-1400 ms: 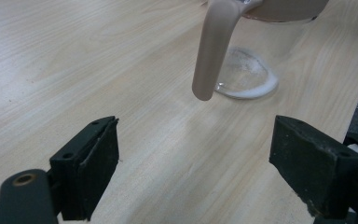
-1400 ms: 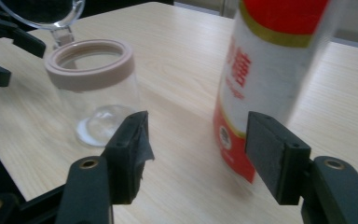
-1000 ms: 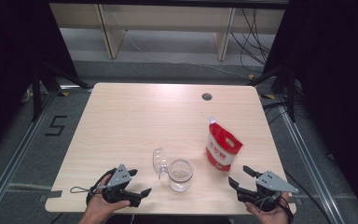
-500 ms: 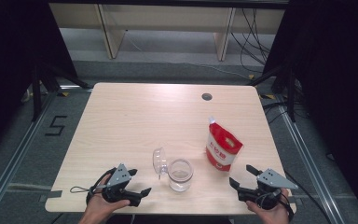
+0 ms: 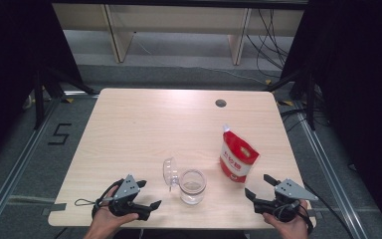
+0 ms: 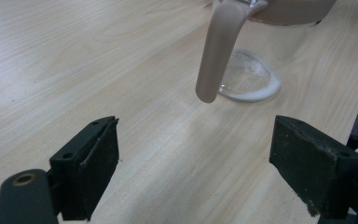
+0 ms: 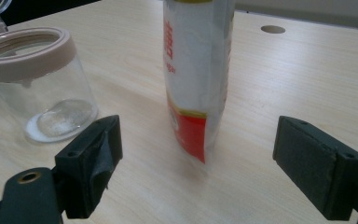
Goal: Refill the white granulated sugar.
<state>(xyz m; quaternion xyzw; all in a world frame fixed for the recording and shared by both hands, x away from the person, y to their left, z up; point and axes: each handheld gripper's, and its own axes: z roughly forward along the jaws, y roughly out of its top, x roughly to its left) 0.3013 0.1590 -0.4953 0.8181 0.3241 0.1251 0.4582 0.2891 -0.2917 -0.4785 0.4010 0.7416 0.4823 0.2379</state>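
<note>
A clear glass jar [image 5: 192, 185] with a beige rim stands near the table's front edge, its hinged lid [image 5: 169, 172] flipped open to the left. A little white powder lies in its bottom [image 7: 58, 119]. A red and white pouch [image 5: 237, 158] stands upright to the jar's right. My left gripper [image 5: 149, 209] rests left of the jar and is open, its jaws aimed at the jar [image 6: 261, 56] and its beige clasp [image 6: 216, 51]. My right gripper [image 5: 257, 185] sits right of the pouch [image 7: 198, 70]; its jaws have just been opening and hold nothing.
The light wooden table [image 5: 144, 129] has a round cable hole [image 5: 221, 103] at the back right. Dark curtains flank both sides. Shelving legs and cables stand on the floor beyond the far edge.
The right gripper's jaws have spread slightly wider. The jar, pouch and left gripper stay where they were.
</note>
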